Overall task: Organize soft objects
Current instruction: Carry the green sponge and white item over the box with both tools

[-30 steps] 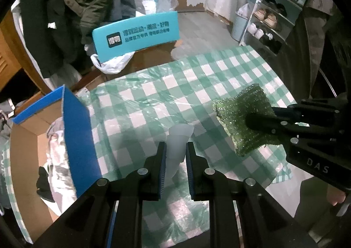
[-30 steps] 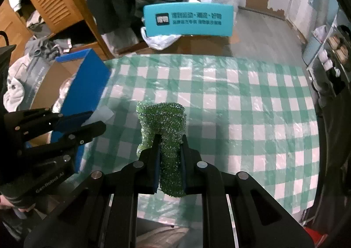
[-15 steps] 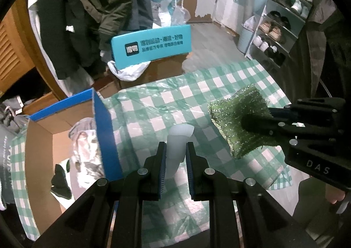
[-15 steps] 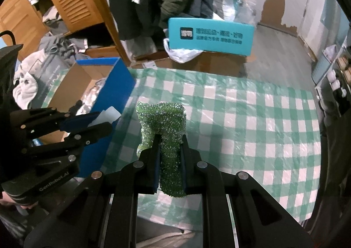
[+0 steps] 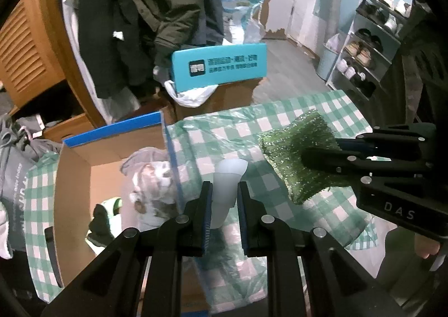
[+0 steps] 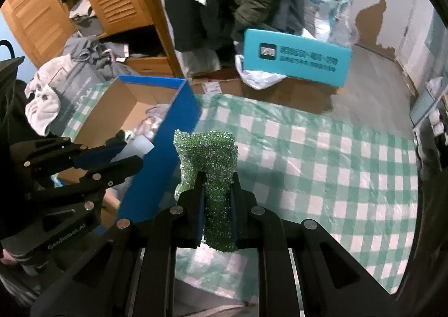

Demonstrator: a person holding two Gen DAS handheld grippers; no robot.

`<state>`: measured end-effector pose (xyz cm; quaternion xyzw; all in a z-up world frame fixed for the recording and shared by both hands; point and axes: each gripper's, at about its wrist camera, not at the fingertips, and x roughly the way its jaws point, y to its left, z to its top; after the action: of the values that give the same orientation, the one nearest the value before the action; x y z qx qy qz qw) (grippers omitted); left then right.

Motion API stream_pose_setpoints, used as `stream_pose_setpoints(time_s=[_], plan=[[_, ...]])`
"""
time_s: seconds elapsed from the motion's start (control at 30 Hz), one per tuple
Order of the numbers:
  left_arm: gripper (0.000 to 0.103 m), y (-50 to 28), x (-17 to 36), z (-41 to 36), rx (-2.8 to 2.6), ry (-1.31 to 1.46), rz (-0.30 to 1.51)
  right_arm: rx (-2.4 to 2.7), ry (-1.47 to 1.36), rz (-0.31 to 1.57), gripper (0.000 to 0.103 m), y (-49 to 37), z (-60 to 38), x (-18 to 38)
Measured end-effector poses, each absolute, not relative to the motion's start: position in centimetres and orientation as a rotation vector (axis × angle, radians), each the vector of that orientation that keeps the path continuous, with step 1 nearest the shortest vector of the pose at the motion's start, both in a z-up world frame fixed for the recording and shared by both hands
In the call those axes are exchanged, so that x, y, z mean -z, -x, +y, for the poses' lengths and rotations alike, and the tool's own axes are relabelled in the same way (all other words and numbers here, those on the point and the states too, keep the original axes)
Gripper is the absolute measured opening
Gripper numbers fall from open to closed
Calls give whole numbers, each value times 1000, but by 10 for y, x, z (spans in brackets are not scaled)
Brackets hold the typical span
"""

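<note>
Left wrist view
Left gripper (image 5: 224,199): fingers clamped on a pale white soft piece (image 5: 225,193), held above the tabletop (image 5: 330,109).
Change: the open cardboard box (image 5: 75,185) with the blue flap has slid much further into the frame than a second ago, and its inside is now largely exposed.
Meaning: both carried pieces look headed for that box (a judgement from the approach only); neither has been released.
Right gripper (image 5: 308,156): seen from the side, clamped on a green scrubby sponge (image 5: 296,154), hanging just right of the white piece.

Right wrist view
Right gripper (image 6: 215,191): fingers pressed tight into the green scrubby sponge (image 6: 207,154), which bulges above them.
Left gripper (image 6: 123,154): at the left, white soft piece (image 6: 138,146) between its fingers, level with the blue flap (image 6: 165,149).
Change: the box (image 6: 112,109) has come nearer here too, and the checked tabletop (image 6: 322,154) fills less of the frame.

Count
Grippers: two.
Soft pieces in hand: two, one white, one green.
Boxes on the tabletop: one, already holding some crumpled items (I cannot count them).
Teal sign (image 6: 296,59): one, behind the tabletop.
</note>
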<state>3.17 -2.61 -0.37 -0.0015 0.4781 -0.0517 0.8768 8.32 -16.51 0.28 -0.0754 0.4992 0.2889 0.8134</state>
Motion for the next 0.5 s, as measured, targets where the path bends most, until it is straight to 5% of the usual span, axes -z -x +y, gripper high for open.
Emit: stream_pose_setpoints(time_s=[0.5], plan=[[17,-15,2,40,12,75,979,-710,209,1061,13,-85,-92,-6]])
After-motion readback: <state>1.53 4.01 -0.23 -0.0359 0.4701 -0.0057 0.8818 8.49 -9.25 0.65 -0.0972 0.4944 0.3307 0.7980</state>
